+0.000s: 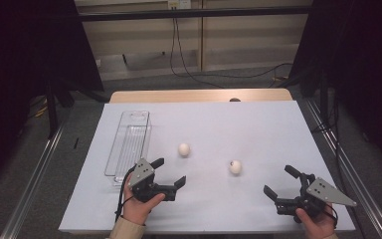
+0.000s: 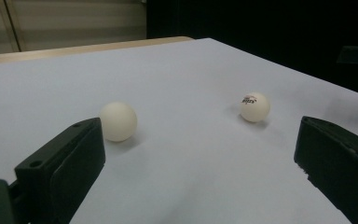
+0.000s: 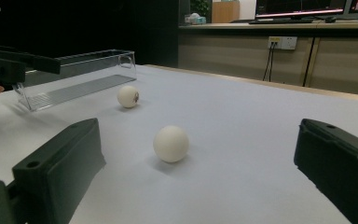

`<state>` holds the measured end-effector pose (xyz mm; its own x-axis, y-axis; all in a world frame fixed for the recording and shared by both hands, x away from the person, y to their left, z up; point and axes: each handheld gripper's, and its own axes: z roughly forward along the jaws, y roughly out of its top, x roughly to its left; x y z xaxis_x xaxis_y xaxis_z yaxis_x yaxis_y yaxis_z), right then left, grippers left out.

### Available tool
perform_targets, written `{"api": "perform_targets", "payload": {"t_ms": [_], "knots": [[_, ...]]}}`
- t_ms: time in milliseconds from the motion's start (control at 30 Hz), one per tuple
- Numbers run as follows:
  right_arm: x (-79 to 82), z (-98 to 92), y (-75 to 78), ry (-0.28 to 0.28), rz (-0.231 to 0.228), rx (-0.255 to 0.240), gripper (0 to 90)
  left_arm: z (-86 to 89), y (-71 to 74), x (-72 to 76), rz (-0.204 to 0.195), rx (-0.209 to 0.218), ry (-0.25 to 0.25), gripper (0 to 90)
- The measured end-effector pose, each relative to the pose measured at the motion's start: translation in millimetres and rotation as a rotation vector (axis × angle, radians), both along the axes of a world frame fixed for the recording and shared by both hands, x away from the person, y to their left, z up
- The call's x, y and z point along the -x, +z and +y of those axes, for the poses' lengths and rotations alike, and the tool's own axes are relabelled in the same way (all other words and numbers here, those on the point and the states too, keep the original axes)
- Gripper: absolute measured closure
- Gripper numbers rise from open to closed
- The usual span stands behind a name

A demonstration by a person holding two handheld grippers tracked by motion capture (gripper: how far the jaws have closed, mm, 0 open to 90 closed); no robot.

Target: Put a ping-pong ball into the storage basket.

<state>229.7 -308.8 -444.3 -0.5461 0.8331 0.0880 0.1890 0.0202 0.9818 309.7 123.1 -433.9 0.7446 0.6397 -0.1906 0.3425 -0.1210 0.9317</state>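
Observation:
Two white balls lie on the white sheet (image 1: 204,119). One ball (image 1: 184,149) rests just right of the clear tray; the other ball (image 1: 236,167) lies further right and nearer me. My left gripper (image 1: 170,172) is open near the tray's near end, jaws pointing right, nothing between them. In the left gripper view the near ball (image 2: 118,121) sits by the left jaw and the printed ball (image 2: 255,107) lies beyond, with the left gripper (image 2: 200,140) open. My right gripper (image 1: 277,180) is open at the front right; in its view the right gripper (image 3: 198,140) faces a ball (image 3: 170,143).
A long clear plastic tray (image 1: 129,142) lies lengthwise at the left of the sheet, seen too as the tray (image 3: 74,74) behind the farther ball (image 3: 128,96). The wooden table edge (image 1: 199,95) shows at the back. Metal rails run along both sides.

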Motion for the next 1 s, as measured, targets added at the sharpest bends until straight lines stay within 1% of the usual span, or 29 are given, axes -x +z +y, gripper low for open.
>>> {"api": "perform_targets", "payload": {"t_ms": [100, 300, 367, 400, 633, 733, 833, 1000], "knots": [[0.0, -0.2, 0.0, 0.000, 0.001, 0.000, 0.5, -2.0, 0.2, -0.5, -0.004, -0.005, -0.004, 1.8], [-0.1, -0.3, -0.2, 0.000, 0.001, 0.000, 0.5, -6.4, -0.8, -1.5, 0.003, -0.005, -0.007, 1.8], [-0.1, -0.2, -0.1, 0.001, 0.001, 0.002, 0.5, -8.3, -1.1, -1.9, 0.000, -0.011, -0.014, 1.8], [-0.1, -0.1, -0.1, 0.000, 0.001, 0.003, 0.5, -9.9, -1.3, -1.5, 0.006, -0.008, -0.015, 1.8], [-0.1, -0.5, -0.2, -0.002, 0.001, 0.003, 0.5, -16.1, -1.4, -2.5, 0.005, -0.006, -0.025, 1.8], [-0.2, -0.9, -0.2, -0.002, 0.001, 0.005, 0.5, -18.1, -1.8, -3.4, 0.003, -0.016, -0.032, 1.8], [-0.3, -1.1, -0.2, -0.005, 0.001, 0.002, 0.5, -20.4, -1.8, -3.8, 0.004, -0.009, -0.033, 1.8], [-0.5, -1.1, -0.4, -0.005, 0.002, 0.006, 0.5, -24.9, -2.0, -4.6, 0.002, -0.017, -0.042, 1.8]]}}
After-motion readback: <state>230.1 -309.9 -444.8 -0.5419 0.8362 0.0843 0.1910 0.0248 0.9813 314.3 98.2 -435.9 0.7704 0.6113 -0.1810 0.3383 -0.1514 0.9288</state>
